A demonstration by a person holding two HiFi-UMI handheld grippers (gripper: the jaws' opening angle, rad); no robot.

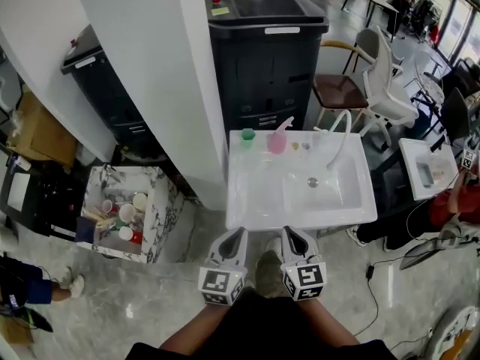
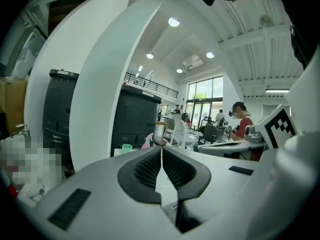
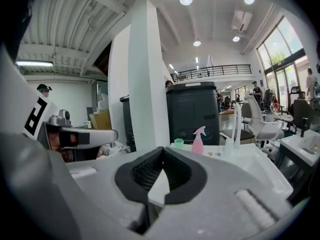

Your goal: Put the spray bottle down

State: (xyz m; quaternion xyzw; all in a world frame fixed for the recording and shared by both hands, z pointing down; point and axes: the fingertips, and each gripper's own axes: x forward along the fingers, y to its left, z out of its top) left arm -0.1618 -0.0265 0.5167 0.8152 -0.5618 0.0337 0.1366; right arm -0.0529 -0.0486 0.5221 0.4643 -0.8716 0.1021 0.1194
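**Spray bottle upright on the sink's back ledge, both grippers empty**

The pink spray bottle (image 1: 278, 139) is seen standing upright on the back ledge of the white sink unit (image 1: 240, 201), toward its back left corner. It is flanked by a green cup (image 1: 247, 137) just beside it and a curved tap (image 1: 341, 130) further right. Nothing is gripping it.

The left gripper (image 1: 238, 232) and the right gripper (image 1: 289, 232) are held side by side just off the unit's front edge, each clenched on nothing.

The placing is judged complete. It is done well if the bottle is left square on the ledge, clear of the basin's rim, with both grippers kept well apart from it.

The unit's top is glossy and may be slippery. A black machine (image 1: 266, 51) and a white pillar (image 1: 150, 66) stand behind it. A chair (image 1: 341, 88) is set at the right, and a marbled box (image 1: 124, 208) of cups rests on the polished floor at the left.
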